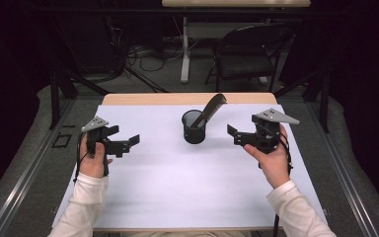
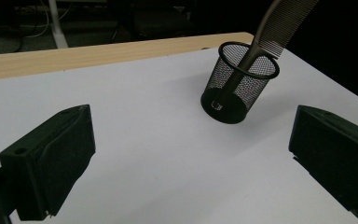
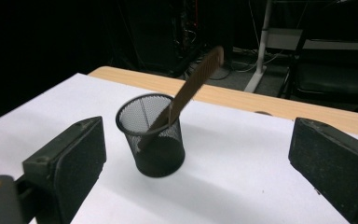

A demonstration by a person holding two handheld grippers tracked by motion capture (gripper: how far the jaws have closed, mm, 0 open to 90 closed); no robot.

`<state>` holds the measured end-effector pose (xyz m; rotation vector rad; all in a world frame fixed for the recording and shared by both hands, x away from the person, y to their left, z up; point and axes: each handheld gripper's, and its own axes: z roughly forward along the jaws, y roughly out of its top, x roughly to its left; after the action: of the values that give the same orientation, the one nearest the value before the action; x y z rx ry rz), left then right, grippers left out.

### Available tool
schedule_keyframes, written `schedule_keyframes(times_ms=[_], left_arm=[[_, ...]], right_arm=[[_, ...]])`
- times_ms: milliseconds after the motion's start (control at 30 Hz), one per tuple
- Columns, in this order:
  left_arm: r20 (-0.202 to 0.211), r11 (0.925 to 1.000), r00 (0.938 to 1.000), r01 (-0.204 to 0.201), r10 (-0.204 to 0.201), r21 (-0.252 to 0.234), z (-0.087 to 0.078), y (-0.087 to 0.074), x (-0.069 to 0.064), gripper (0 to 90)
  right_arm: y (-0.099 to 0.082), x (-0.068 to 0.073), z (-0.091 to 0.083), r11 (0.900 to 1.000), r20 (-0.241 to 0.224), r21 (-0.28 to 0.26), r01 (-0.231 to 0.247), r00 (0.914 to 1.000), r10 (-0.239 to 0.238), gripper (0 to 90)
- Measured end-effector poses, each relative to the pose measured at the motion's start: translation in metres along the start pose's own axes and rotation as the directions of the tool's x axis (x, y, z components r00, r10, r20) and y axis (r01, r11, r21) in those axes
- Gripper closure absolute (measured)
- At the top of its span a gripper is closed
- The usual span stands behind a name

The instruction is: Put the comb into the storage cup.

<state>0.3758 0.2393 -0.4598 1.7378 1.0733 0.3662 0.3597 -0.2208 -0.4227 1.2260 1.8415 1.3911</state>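
a black mesh cup [image 1: 194,127] is seen standing upright on the white table [image 1: 177,187], toward its far edge. a comb [image 1: 211,107] is leaned inside the cup, handle down. the left gripper [image 1: 123,143] and right gripper [image 1: 237,134] are held either side of the cup, well apart from it, jaws spread wide and holding nothing.
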Motion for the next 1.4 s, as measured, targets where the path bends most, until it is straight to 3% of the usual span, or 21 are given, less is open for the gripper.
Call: schedule_keyframes(times_ms=[133, 433, 1033, 1267, 1400], left_arm=[[-0.007, 1.0000, 1.0000, 0.005, -0.005, -0.006, -0.001, 0.000, 0.003, 0.9], [-0.019, 0.9999, 0.9998, 0.010, -0.010, -0.010, -0.003, -0.001, 0.006, 0.9], [-0.026, 1.0000, 0.9996, 0.007, -0.007, -0.007, -0.002, -0.002, 0.007, 0.9], [-0.027, 1.0000, 0.9996, 0.006, -0.006, -0.006, -0.002, -0.002, 0.007, 0.9], [-0.030, 0.9999, 0.9995, 0.008, -0.008, -0.009, -0.002, -0.002, 0.008, 0.9]], right_arm=[[-0.012, 0.001, -0.003, 0.9998, 0.012, 0.002, 0.019, 0.9998, -0.019, 4.7], [-0.036, 0.004, -0.011, 0.9998, 0.015, -0.019, 0.009, 0.9999, -0.009, 7.0], [-0.093, -0.006, -0.013, 0.9994, 0.052, 0.015, -0.031, 0.9982, 0.030, 7.5], [-0.101, -0.010, -0.012, 0.9993, 0.072, 0.032, -0.021, 0.9972, 0.018, 7.5], [-0.106, -0.009, -0.013, 0.9999, 0.072, 0.017, -0.004, 0.9974, 0.003, 7.5]])
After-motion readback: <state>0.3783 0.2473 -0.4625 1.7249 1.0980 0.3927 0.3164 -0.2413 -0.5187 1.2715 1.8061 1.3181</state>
